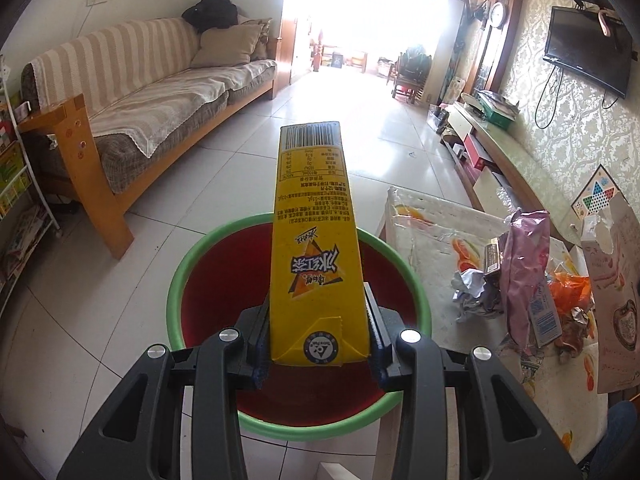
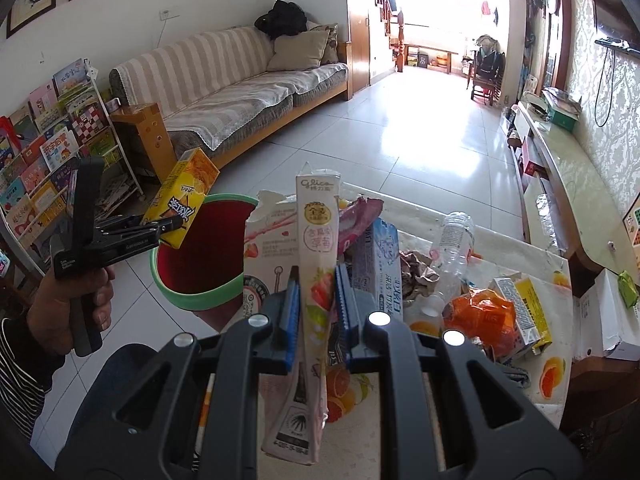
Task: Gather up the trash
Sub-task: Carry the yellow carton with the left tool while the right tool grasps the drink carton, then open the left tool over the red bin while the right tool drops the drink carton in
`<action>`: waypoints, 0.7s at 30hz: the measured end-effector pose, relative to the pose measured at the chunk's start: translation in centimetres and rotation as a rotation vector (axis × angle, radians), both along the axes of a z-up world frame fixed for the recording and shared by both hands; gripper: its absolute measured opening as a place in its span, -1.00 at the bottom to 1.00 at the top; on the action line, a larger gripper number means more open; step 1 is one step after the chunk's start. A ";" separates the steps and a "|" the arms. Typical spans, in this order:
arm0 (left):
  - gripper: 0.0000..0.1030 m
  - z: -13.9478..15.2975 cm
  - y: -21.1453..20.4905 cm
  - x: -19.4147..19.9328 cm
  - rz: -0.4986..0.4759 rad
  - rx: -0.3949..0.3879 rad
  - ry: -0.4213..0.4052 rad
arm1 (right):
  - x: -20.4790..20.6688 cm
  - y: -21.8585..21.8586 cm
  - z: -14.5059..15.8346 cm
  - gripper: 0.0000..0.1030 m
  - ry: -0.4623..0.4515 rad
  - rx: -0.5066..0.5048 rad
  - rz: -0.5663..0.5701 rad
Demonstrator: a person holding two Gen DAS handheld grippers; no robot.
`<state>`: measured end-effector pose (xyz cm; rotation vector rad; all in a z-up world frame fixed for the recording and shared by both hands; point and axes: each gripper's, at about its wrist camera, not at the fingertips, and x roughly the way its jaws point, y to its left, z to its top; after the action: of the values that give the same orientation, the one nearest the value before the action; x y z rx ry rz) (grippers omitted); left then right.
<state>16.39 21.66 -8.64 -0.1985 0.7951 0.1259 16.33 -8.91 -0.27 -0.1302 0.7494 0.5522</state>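
Observation:
My left gripper (image 1: 318, 344) is shut on a yellow iced-tea carton (image 1: 314, 232) and holds it above the red bin with a green rim (image 1: 192, 256). The carton (image 2: 182, 200), the left gripper (image 2: 160, 226) and the bin (image 2: 200, 298) also show at the left of the right wrist view. My right gripper (image 2: 316, 300) is shut on a flattened white Glico strawberry snack box (image 2: 318, 248), held upright over the table. More trash lies on the table: a pink wrapper (image 1: 524, 264), crumpled foil (image 1: 470, 286), an orange bag (image 2: 482, 316), a clear bottle (image 2: 454, 248), a yellow carton (image 2: 528, 314).
The table (image 2: 532, 368) has a fruit-print cover and stands right of the bin. A striped sofa (image 1: 152, 92) lines the left wall, a bookshelf (image 2: 44, 152) stands at far left, and a low TV cabinet (image 1: 516, 156) runs along the right wall. Tiled floor (image 1: 340, 96) stretches ahead.

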 end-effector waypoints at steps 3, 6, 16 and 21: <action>-0.10 -0.5 1.1 -0.1 0.004 -0.029 0.001 | 0.8 1.6 -0.2 -0.67 0.001 -0.008 0.016; 0.19 -0.5 1.9 -0.6 0.003 -0.049 -0.017 | 1.4 3.5 -0.4 -0.67 -0.001 -0.015 0.037; 0.70 1.4 4.2 -3.9 0.054 -0.039 -0.066 | 3.8 11.6 -2.2 -0.67 0.001 -0.023 0.122; 0.71 2.0 5.6 -5.9 0.087 -0.050 -0.090 | 5.4 15.7 -3.8 -0.67 0.019 -0.034 0.149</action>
<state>10.44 27.27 -6.60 -0.2844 0.7009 0.1781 21.70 6.84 -4.12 -0.2138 0.7722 0.6828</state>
